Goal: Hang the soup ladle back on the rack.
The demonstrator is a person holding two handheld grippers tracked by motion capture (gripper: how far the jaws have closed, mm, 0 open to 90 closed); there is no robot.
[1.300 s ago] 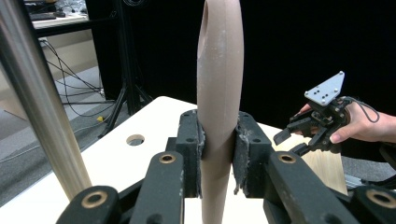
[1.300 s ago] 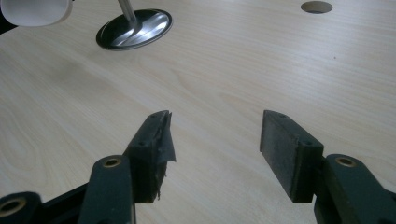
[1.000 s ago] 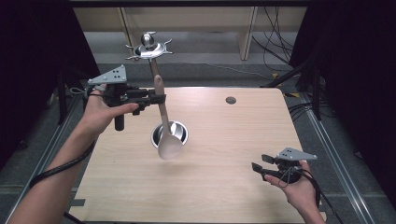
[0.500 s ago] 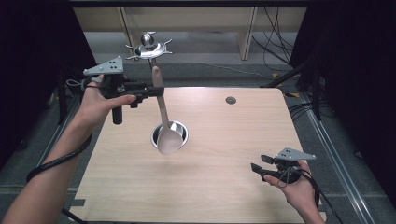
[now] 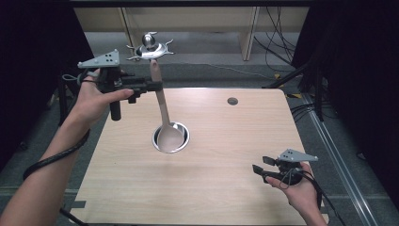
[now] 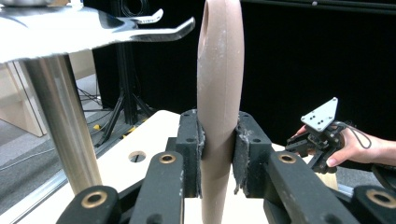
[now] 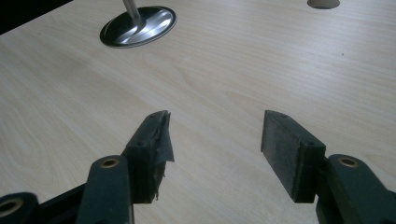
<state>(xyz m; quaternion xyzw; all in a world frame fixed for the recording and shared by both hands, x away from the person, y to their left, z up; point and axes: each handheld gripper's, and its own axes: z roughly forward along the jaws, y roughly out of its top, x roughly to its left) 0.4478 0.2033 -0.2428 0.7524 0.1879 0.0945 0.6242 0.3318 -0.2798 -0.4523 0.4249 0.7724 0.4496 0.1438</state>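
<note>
A beige spoon (image 5: 162, 106) hangs upright with my left gripper (image 5: 157, 86) shut on its handle. Its bowl (image 5: 170, 136) shows in front of the round metal base (image 5: 183, 141) of a utensil stand. The handle's top end sits just below the stand's hooked crown (image 5: 149, 47). In the left gripper view the spoon handle (image 6: 219, 93), with a hole near its top, is pinched between both pads, and the stand's pole (image 6: 60, 126) and hooks (image 6: 163, 30) are close on the left. My right gripper (image 5: 260, 169) is open, low over the table's front right, holding nothing (image 7: 215, 121).
The wooden table (image 5: 226, 188) has a small round cable hole (image 5: 232, 100) at the back right. The stand's base (image 7: 138, 21) lies ahead of the right gripper. Dark curtains flank both sides, and cables lie on the floor beyond the table.
My left gripper has risen and shifted slightly away with the spoon, bringing the handle's top closer to the hooks. The right gripper has stayed still.
</note>
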